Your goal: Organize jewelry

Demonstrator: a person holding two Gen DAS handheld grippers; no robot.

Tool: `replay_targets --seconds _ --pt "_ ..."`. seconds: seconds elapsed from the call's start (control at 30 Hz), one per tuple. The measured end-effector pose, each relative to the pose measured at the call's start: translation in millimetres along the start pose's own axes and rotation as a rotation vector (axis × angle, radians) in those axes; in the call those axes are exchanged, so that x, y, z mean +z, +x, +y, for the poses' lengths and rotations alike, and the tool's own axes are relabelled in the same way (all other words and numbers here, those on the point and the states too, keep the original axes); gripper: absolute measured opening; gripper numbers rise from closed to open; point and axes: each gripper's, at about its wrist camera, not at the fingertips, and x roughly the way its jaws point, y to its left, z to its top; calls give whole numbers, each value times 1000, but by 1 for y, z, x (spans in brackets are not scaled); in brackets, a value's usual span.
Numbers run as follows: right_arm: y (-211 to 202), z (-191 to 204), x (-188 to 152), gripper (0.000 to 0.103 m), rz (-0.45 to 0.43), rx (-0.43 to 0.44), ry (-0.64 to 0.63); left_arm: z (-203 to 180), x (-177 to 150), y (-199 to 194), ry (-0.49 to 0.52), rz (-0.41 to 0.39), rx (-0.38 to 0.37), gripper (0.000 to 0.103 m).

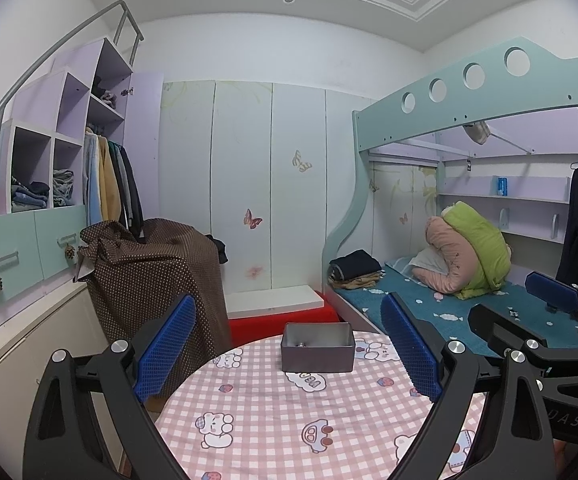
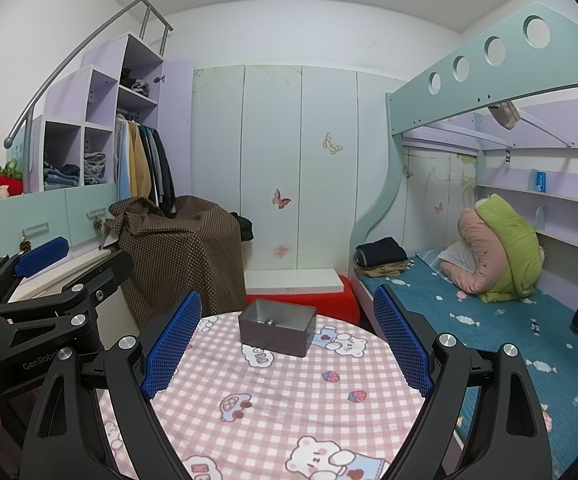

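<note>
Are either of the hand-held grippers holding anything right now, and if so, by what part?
Nothing is held. The left hand-held gripper and the right hand-held gripper are both open and empty above the table, short of the gray box.

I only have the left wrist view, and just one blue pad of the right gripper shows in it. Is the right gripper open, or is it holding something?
Observer: The right gripper is wide open, with nothing between its pads.
Operator: Where's the grey box from there?
Observer: The grey box sits ahead of it, between the lines of its two fingers, with one corner turned toward that camera.
Operator: Any loose jewelry in front of that gripper?
Observer: None that I can see. Only the checked cloth shows between its pads and the box.
</note>
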Motion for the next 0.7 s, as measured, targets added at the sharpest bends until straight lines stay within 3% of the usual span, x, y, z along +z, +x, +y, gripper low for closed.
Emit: replay_targets --seconds 0.7 --pt "0 1 -1 85 0 1 -1 3 -2 1 -6 8 -11 91"
